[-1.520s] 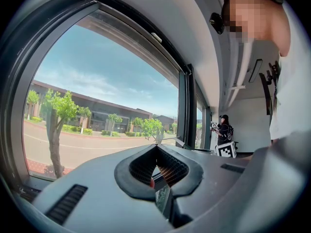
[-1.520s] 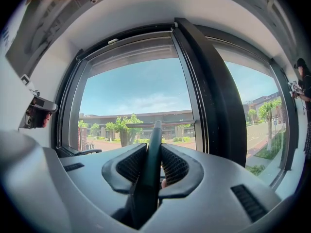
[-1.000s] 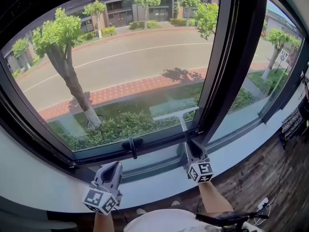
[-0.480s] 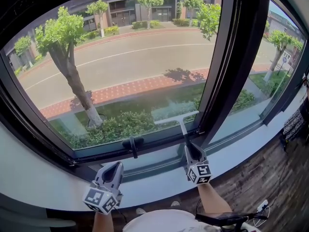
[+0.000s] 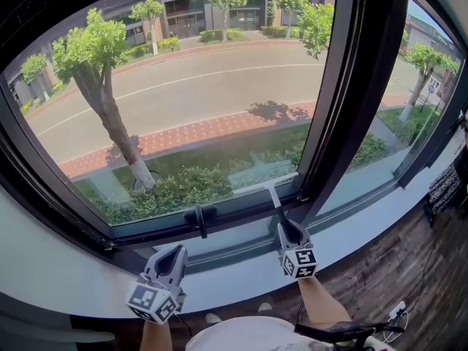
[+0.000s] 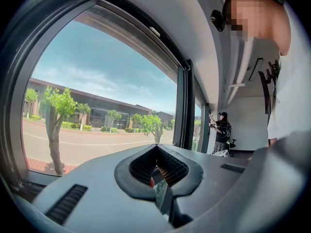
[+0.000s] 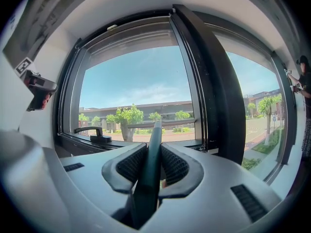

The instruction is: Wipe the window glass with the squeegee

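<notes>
The squeegee's pale blade (image 5: 265,184) lies flat against the window glass (image 5: 190,108), just above the bottom frame at the pane's right end. Its dark handle (image 5: 275,200) runs down into my right gripper (image 5: 285,229), which is shut on it. In the right gripper view the handle (image 7: 150,169) stands upright between the pads, and the blade (image 7: 160,124) crosses the glass above. My left gripper (image 5: 174,253) hangs low over the sill at the left, apart from the glass. Its pads (image 6: 167,171) are together with nothing between them.
A black window handle (image 5: 199,216) sticks out of the bottom frame between the two grippers. A thick dark mullion (image 5: 351,101) borders the pane on the right. A white sill (image 5: 365,225) runs below, above wood floor (image 5: 395,269). Another person (image 6: 221,130) stands far along the windows.
The squeegee blade has slid down the glass toward the bottom frame, and my right gripper dropped slightly with it. The left gripper has stayed put.
</notes>
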A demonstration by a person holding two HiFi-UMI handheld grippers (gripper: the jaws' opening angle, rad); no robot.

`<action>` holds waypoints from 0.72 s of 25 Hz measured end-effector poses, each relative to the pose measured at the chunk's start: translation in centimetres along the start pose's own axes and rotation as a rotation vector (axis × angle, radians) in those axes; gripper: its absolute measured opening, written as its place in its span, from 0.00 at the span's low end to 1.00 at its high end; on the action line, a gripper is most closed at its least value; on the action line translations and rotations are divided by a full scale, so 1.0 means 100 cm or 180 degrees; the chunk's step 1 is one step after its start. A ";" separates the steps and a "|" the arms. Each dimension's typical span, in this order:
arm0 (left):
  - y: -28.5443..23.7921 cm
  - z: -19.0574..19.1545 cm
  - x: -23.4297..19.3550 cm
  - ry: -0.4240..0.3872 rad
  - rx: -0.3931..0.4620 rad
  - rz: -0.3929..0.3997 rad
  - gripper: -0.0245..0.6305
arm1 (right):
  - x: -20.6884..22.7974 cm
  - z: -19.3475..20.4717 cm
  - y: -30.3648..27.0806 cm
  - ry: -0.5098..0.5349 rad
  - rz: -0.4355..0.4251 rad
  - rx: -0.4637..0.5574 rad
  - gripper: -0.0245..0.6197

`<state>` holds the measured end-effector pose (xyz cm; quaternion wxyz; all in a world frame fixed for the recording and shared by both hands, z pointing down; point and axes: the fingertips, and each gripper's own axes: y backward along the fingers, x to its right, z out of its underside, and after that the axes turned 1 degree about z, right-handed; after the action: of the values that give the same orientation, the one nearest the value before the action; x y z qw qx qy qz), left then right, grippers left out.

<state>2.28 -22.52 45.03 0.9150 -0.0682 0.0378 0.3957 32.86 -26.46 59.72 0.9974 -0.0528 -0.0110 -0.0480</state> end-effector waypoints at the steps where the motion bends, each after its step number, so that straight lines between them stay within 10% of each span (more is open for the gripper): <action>1: 0.000 0.000 0.000 -0.0001 -0.0001 0.0001 0.07 | 0.000 0.003 0.000 -0.0026 0.0003 -0.0017 0.19; 18: 0.007 0.008 -0.004 0.0030 -0.0005 -0.0041 0.07 | -0.004 0.024 0.001 -0.0162 -0.0041 -0.0297 0.19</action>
<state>1.52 -22.26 45.77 0.9174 -0.0710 0.0414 0.3895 32.42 -26.07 62.09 0.9929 -0.1004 -0.0344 -0.0536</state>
